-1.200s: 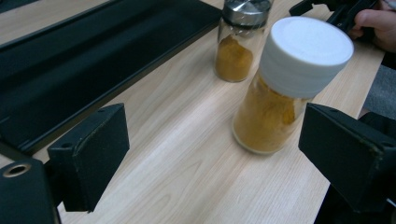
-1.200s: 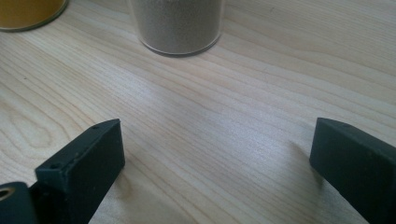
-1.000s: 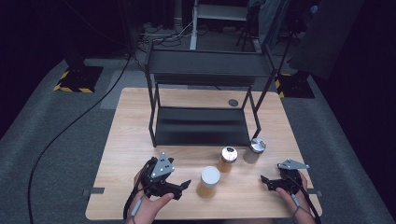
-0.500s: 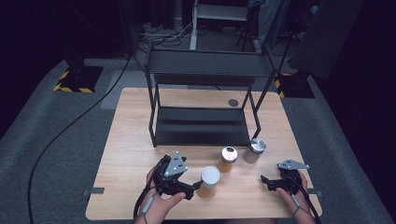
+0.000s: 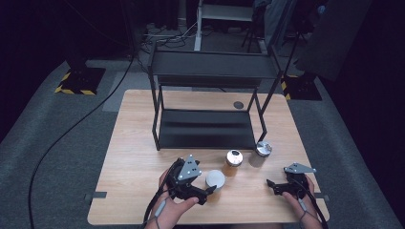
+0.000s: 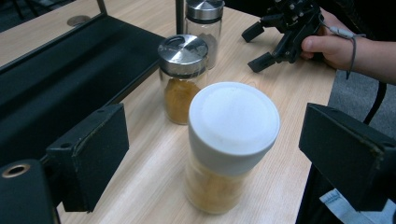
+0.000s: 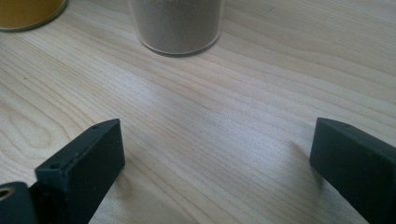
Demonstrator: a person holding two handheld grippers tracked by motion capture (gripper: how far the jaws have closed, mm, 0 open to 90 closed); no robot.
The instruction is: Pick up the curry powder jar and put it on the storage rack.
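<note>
A white-lidded jar of tan powder stands near the table's front edge. My left gripper is open beside it. In the left gripper view the jar stands between the two jaws with a gap on each side, and my left gripper does not touch it. Behind it are a steel-lidded jar of orange spice and a steel-lidded jar of pale powder. My right gripper rests open on the wood at the front right, holding nothing.
A black two-level shelf rack stands on the middle and back of the wooden table. A small dark disc lies behind the rack. Bare wood lies left of my left hand.
My left gripper has moved right toward the white-lidded jar, and its jaws now flank it. The right gripper and the jars have stayed put.
</note>
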